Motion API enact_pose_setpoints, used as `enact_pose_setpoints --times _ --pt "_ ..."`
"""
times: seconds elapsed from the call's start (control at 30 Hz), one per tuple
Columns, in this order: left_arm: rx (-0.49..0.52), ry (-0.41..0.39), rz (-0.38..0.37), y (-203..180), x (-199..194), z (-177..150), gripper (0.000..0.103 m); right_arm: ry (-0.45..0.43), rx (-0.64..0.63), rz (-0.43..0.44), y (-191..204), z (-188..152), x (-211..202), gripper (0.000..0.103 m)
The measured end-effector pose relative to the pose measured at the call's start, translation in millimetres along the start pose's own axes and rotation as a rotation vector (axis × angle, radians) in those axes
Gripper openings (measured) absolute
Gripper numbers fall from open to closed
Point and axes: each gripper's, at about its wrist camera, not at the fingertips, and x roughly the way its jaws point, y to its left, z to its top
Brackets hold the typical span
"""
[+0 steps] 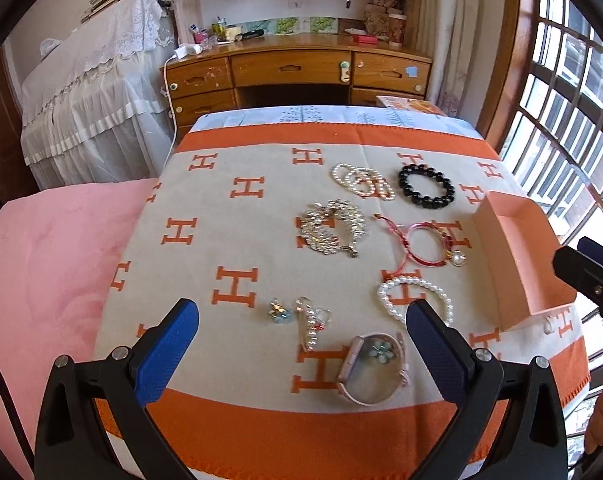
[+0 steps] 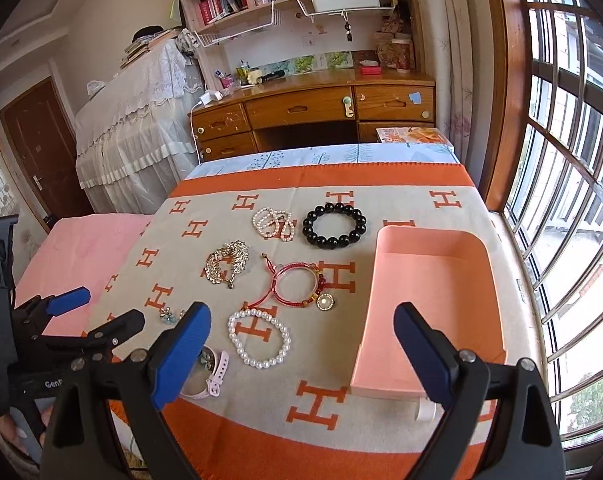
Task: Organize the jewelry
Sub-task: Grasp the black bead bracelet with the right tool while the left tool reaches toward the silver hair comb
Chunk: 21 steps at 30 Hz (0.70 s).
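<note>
Jewelry lies spread on an orange-and-beige blanket [image 1: 237, 216]: a black bead bracelet [image 1: 425, 186], coiled pearl strands [image 1: 361, 180], a silver crystal piece [image 1: 333, 228], a red cord bracelet [image 1: 421, 242] and a white pearl bracelet [image 2: 258, 338]. Close to my open left gripper [image 1: 302, 306] are a blue earring [image 1: 280, 311], a crystal clip [image 1: 311, 326] and a pink watch [image 1: 371, 368]. An empty pink box [image 2: 429, 300] stands on the right. My right gripper [image 2: 301, 312] hovers open between the pearl bracelet and the box. Neither gripper holds anything.
A pink quilt [image 1: 49, 272] covers the bed left of the blanket. Behind stands a wooden desk [image 2: 313, 108] with shelves, and a lace-covered piece of furniture [image 2: 137, 120] beside it. Barred windows [image 2: 573, 160] run along the right, close to the box.
</note>
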Motion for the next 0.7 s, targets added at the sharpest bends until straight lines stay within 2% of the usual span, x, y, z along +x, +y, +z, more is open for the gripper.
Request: enact_pose_setpoints --times 0.13,0.23,0.4,0.5,0.6,0.7 --pt "-0.009 0.068 0.012 21 27 22 0.102 0.059 -0.019 0.007 -3 24 24 0.086" --pt "-0.023 0.139 0.007 35 54 38 0.102 0.146 -0.02 0.027 -6 40 53 0.08" --pt "-0.056 0.271 -0.062 45 104 57 0.102 0.336 -0.014 0.058 -8 57 114 0.061" --pt "-0.054 0.306 -0.102 39 121 67 0.101 0.42 0.01 0.071 -10 62 143 0.059" --pt "0.025 0.293 -0.1 22 129 80 0.098 0.443 0.013 0.058 -11 71 160 0.059" --pt "0.184 0.252 -0.095 0 133 92 0.094 0.464 0.048 0.043 -19 84 175 0.059"
